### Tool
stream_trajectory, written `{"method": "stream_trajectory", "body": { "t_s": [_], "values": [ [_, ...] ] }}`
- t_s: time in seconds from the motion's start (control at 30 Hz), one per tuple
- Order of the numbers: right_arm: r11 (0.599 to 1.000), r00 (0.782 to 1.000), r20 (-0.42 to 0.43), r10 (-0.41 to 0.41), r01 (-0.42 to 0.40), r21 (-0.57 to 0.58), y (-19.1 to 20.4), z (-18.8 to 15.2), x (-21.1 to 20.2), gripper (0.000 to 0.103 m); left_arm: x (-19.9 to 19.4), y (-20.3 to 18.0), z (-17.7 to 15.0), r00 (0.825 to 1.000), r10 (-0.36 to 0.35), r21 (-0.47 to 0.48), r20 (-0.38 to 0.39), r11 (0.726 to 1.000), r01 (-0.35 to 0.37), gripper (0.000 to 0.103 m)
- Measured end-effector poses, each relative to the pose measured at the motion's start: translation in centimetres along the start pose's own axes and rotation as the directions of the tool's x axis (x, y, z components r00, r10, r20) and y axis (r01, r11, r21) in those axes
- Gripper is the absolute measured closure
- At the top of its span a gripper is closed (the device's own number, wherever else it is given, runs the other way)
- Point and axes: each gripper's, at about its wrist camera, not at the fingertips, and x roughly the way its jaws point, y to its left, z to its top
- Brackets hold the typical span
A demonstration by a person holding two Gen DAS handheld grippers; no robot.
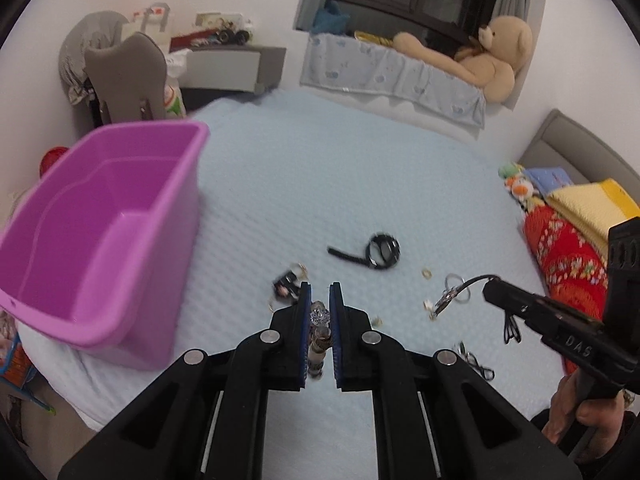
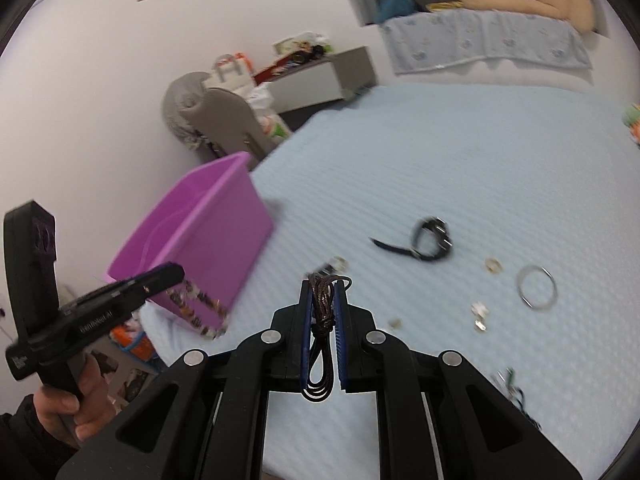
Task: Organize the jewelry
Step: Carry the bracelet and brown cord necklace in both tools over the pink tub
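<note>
My left gripper (image 1: pixel 320 294) is shut on a beaded bracelet (image 1: pixel 319 332); in the right wrist view the bracelet (image 2: pixel 200 312) hangs from it beside the purple bin (image 2: pixel 192 236). My right gripper (image 2: pixel 324 288) is shut on a dark brown cord bracelet (image 2: pixel 323 312); in the left wrist view the cord (image 1: pixel 460 292) dangles from its tip. The purple bin (image 1: pixel 100 220) stands empty at the left on the pale blue bed (image 1: pixel 320 168). A black watch (image 1: pixel 376 254) (image 2: pixel 428 240), silver hoops (image 2: pixel 536 288), small rings and earrings lie on the bed.
A small dark trinket (image 1: pixel 286 284) lies just ahead of the left fingers. A thin chain (image 2: pixel 516 396) lies at the right. Folded red and yellow blankets (image 1: pixel 576 240) sit at the bed's right. A grey chair (image 1: pixel 128 76) and a teddy bear (image 1: pixel 488 60) are beyond the bed.
</note>
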Motion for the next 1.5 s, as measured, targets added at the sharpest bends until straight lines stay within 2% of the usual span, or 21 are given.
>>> {"method": "stream_trajectory", "body": {
  "t_s": [0.2, 0.37, 0.57, 0.7, 0.83, 1.03, 1.3, 1.5],
  "values": [
    [0.989, 0.992, 0.012, 0.125, -0.124, -0.077, 5.5, 4.8, 3.1, 0.093, -2.5, 4.9, 4.6, 0.994, 0.080, -0.042, 0.075, 0.996, -0.077, 0.093],
    [0.961, 0.972, -0.001, 0.237, -0.234, -0.145, 11.0, 9.0, 6.7, 0.093, -3.5, 10.0, 7.2, 0.980, 0.175, -0.109, 0.093, 0.980, -0.164, 0.093],
    [0.919, 0.943, -0.086, 0.321, -0.332, -0.213, 17.4, 11.9, 12.1, 0.093, -2.7, 16.5, 7.9, 0.959, 0.278, -0.193, 0.060, 0.945, -0.262, 0.093],
    [0.902, 0.928, -0.160, 0.335, -0.366, -0.231, 21.1, 12.5, 16.4, 0.093, -0.6, 20.2, 7.6, 0.957, 0.288, -0.242, -0.014, 0.928, -0.283, 0.093],
    [0.907, 0.921, -0.263, 0.287, -0.350, -0.234, 23.5, 12.2, 21.4, 0.093, 1.8, 22.7, 6.5, 0.955, 0.276, -0.271, -0.109, 0.916, -0.296, 0.093],
    [0.922, 0.907, -0.380, 0.182, -0.292, -0.253, 25.1, 10.9, 26.3, 0.093, 4.9, 25.0, 5.6, 0.934, 0.274, -0.276, -0.227, 0.902, -0.332, 0.093],
    [0.933, 0.887, -0.455, 0.077, -0.225, -0.282, 24.8, 10.2, 30.5, 0.093, 6.9, 27.0, 5.0, 0.907, 0.278, -0.304, -0.318, 0.876, -0.375, 0.093],
    [0.927, 0.874, -0.486, 0.023, -0.201, -0.316, 25.4, 10.0, 32.6, 0.093, 7.6, 27.3, 5.3, 0.889, 0.283, -0.290, -0.361, 0.872, -0.395, 0.093]
  ]
}}
